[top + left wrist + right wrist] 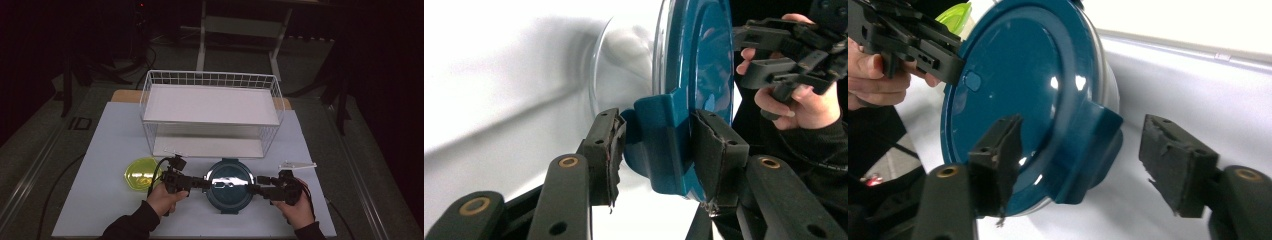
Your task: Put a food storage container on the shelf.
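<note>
A dark room surrounds the white table (pixel 100 200). On it, near the front edge, sits the container (pixel 229 186) with its blue lid, the wire basket (pixel 210 112) at 12 o'clock behind it. The left gripper (pixel 204 183) pinches the lid's clip (pixel 659 145) at 9 o'clock. The right gripper (pixel 258 188) stands at 3 o'clock, spread, its pads either side of the opposite clip (pixel 1098 150) but not touching. I judge that clip is the next one to grip.

Left gripper (pixel 196 183) and right gripper (pixel 261 190): black, angular frames with brass-coloured rivets at the arm pivots and worn, frayed black pads (pixel 716 150). A grey three-cornered plate (pixel 297 164) tops the right one. Black cables trail behind; the sleeves (pixel 131 225) are dark.
</note>
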`<state>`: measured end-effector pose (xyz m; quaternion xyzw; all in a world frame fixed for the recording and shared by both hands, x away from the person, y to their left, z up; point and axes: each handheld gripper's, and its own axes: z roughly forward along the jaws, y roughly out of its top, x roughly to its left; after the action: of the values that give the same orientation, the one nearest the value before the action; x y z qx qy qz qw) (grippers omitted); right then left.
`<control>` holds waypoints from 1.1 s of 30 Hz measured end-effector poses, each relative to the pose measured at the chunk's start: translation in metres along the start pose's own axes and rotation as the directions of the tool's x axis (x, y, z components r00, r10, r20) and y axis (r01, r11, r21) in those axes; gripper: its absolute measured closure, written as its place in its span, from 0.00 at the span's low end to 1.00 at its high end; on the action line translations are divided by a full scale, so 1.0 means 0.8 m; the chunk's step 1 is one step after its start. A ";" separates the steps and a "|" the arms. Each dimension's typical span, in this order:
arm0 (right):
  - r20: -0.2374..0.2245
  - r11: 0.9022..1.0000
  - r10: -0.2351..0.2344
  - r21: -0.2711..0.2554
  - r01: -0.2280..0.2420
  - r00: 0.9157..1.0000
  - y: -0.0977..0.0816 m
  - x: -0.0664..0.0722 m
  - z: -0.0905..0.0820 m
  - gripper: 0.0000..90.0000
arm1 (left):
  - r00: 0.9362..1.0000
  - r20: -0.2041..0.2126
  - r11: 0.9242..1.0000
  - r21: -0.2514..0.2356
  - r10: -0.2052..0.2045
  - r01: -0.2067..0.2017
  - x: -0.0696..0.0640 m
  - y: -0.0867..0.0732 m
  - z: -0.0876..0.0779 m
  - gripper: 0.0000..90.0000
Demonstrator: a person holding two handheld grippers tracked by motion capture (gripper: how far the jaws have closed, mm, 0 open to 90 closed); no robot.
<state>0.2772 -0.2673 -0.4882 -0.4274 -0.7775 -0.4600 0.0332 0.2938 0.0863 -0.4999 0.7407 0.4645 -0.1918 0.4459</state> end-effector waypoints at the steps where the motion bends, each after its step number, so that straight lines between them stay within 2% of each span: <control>1: -0.004 1.000 0.014 0.006 -0.014 1.000 -0.001 -0.002 0.000 0.41 | 1.000 0.000 1.000 -0.001 0.008 -0.008 -0.001 -0.001 0.000 0.62; 4: -0.015 0.999 0.025 0.036 -0.024 1.000 -0.004 -0.006 0.000 0.47 | 1.000 0.001 1.000 0.003 0.026 -0.026 -0.002 -0.003 -0.001 0.62; 10: -0.096 0.996 0.065 0.071 -0.058 0.993 -0.005 -0.012 0.000 0.57 | 0.999 0.009 0.999 0.003 0.033 -0.033 -0.003 -0.005 -0.002 0.63; 15: -0.152 0.988 0.133 0.095 -0.119 0.979 -0.006 -0.019 0.002 0.59 | 0.999 0.009 0.999 0.004 0.038 -0.038 -0.004 -0.007 -0.002 0.63; 16: -0.158 0.988 0.134 0.094 -0.121 0.978 -0.007 -0.020 0.003 0.59 | 0.999 0.010 0.999 0.004 0.037 -0.037 -0.003 -0.007 -0.002 0.63; 19: -0.161 0.987 0.143 0.093 -0.130 0.976 -0.007 -0.021 0.003 0.59 | 1.000 0.020 1.000 0.000 0.021 -0.021 0.000 -0.008 -0.002 0.63; 21: -0.159 0.983 0.171 0.092 -0.157 0.972 -0.008 -0.020 0.004 0.59 | 1.000 0.019 1.000 -0.002 0.009 -0.009 0.001 -0.008 -0.002 0.63; 25: -0.141 0.983 0.177 0.069 -0.168 0.974 -0.008 -0.012 0.004 0.60 | 1.000 0.021 1.000 -0.015 -0.019 0.019 0.003 -0.013 -0.003 0.63; 27: -0.137 0.979 0.200 0.066 -0.192 0.970 -0.008 -0.011 0.004 0.61 | 1.000 0.017 1.000 -0.016 -0.017 0.018 0.001 -0.014 -0.004 0.63; 33: -0.123 0.976 0.215 0.064 -0.208 0.969 -0.009 -0.007 0.001 0.61 | 1.000 0.002 1.000 -0.014 -0.003 0.003 -0.006 -0.014 -0.005 0.63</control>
<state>0.2760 -0.2720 -0.4965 -0.4762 -0.7351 -0.4609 0.1432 0.2812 0.0894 -0.4997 0.7367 0.4663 -0.1898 0.4514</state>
